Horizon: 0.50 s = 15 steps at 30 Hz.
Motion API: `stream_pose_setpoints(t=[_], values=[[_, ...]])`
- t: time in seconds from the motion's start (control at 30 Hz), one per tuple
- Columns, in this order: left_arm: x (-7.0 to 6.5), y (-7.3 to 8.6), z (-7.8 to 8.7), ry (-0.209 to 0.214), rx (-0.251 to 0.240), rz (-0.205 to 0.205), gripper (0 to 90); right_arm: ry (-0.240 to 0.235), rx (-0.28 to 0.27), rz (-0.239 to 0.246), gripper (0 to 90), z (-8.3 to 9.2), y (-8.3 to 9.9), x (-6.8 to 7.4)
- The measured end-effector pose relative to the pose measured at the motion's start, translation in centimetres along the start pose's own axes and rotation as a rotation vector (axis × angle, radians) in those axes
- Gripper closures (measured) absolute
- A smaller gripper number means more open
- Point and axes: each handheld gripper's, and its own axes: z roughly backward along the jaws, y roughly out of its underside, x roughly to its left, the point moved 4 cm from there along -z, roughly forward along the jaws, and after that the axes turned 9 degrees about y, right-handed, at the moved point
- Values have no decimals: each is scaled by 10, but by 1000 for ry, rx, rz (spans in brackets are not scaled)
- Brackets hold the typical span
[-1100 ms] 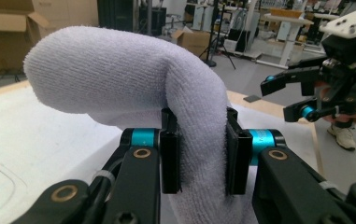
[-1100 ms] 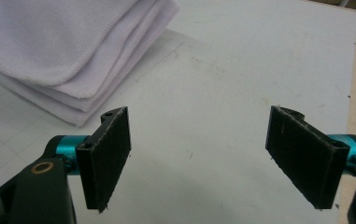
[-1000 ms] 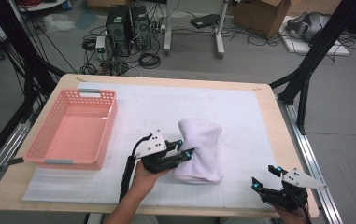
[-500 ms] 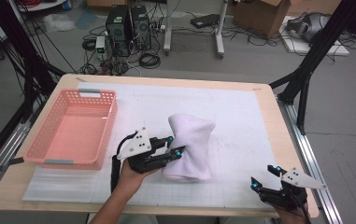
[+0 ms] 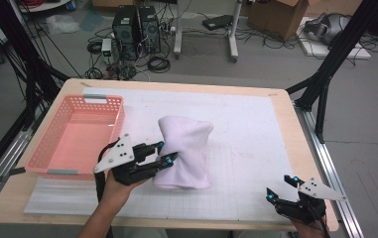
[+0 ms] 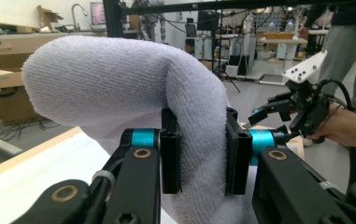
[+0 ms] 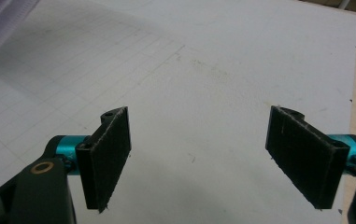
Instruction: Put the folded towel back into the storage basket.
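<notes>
My left gripper has its fingers clamped on a folded white towel mid-counter, beside the pink basket. Soft, light, floppy: grip the thick fold. Right gripper gapes empty.

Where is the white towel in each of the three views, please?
High view: the white towel is at the table's middle, its near left edge pinched by the left gripper.
Left gripper view: the towel bulges up at the centre, clamped between the black jaws.
Right gripper view: a folded corner sits at the top left.
Shared landmark: the white gridded mat.
</notes>
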Motion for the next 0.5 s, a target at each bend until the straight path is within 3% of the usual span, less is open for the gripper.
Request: stream_pose_setpoints(t=[0.5], values=[[15, -21, 49, -80, -40, -6, 727, -1, 3, 1, 213, -1, -1, 2]])
